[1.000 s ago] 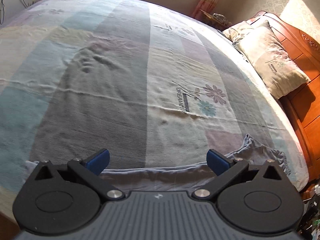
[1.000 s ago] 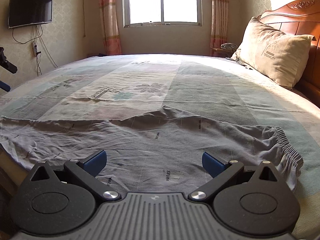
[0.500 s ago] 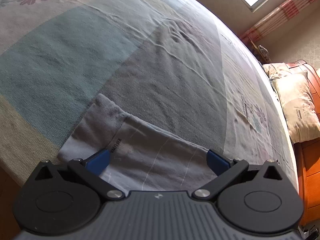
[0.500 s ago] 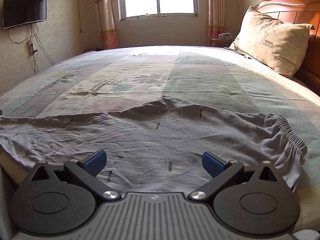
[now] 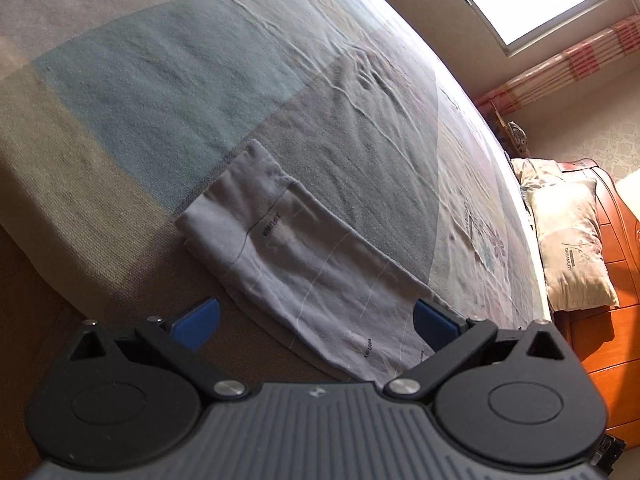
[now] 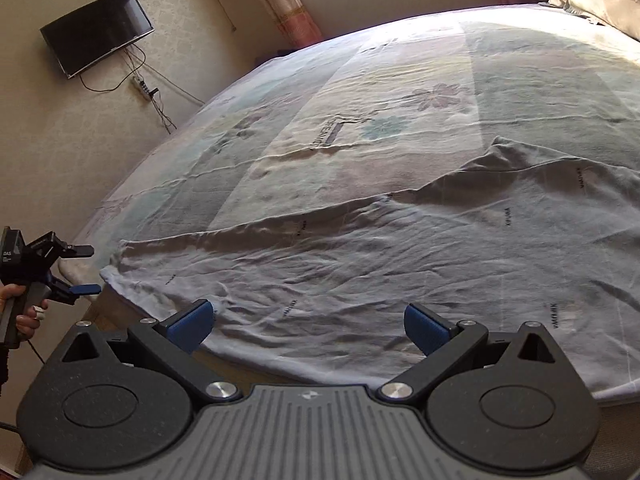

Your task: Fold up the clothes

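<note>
My left gripper [image 5: 316,320] is spread wide, nothing between its blue pads [image 5: 198,317]. Just ahead of it, the hem end of the grey trousers [image 5: 304,276] lies flat along the bed's near edge, printed lettering visible; the right pad sits at the cloth's border, the left pad off it, over the bed's side. Beyond: patchwork bedspread [image 5: 208,80], then pillow [image 5: 572,248] and wooden headboard [image 5: 616,216] far right.

My right gripper [image 6: 308,322] is also spread wide, empty. Directly ahead, the trousers [image 6: 400,264] stretch wrinkled across the bedspread [image 6: 360,92], running off to my right. Far left, my hand [image 6: 20,312] holds the left gripper [image 6: 82,270] at the leg's end. Wall TV [image 6: 96,32] beyond.
</note>
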